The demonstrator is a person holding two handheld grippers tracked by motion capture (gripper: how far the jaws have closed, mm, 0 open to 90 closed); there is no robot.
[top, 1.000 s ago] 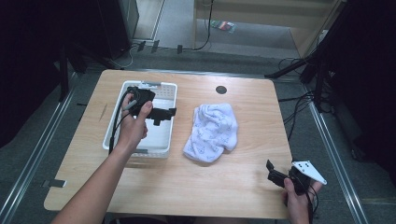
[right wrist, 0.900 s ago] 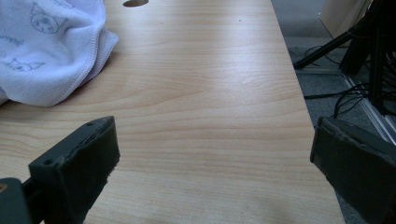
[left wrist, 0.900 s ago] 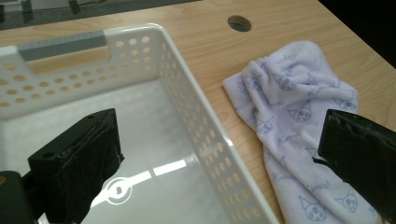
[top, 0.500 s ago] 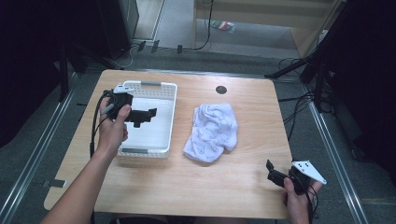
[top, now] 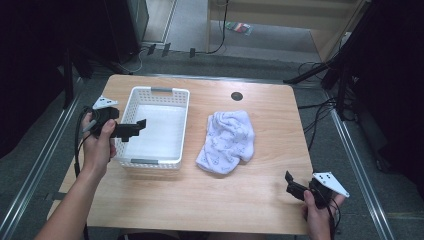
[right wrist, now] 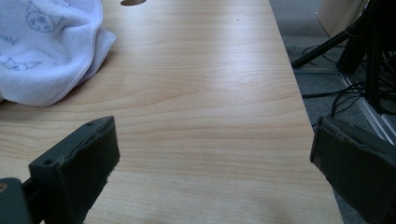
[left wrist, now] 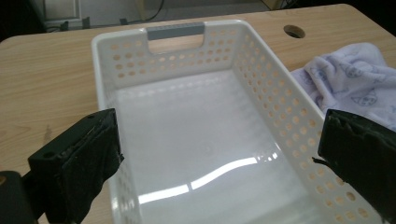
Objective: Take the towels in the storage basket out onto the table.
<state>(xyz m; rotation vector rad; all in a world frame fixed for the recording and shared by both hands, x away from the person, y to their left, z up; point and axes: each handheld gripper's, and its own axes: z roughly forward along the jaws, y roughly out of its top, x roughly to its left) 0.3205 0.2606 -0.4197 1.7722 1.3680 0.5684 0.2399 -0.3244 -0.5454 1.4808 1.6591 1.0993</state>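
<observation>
I am holding the left gripper (top: 131, 129) over the left rim of the basket (top: 172, 95), its jaws spread wide and gripping nothing — in the left gripper view they are framing the bare white floor of the basket (left wrist: 243, 51). The basket is sitting on the left half of the table (top: 270, 105), a grey handle on its far end wall. The towel (top: 226, 141) is lying crumpled just right of the basket, not touching it as far as I can tell. It is pale lilac-white with small printed cartoon faces; a few printed letters beside them are too blurred to read. I am resting the right gripper (top: 294, 186) at the table's near right corner, well apart from the towel, jaws likewise spread and empty over bare wood (right wrist: 210, 93). The table is light wood grain with a round cable hole (top: 236, 96) near its far edge. Grey carpet, cables and dark stands are surrounding it.
</observation>
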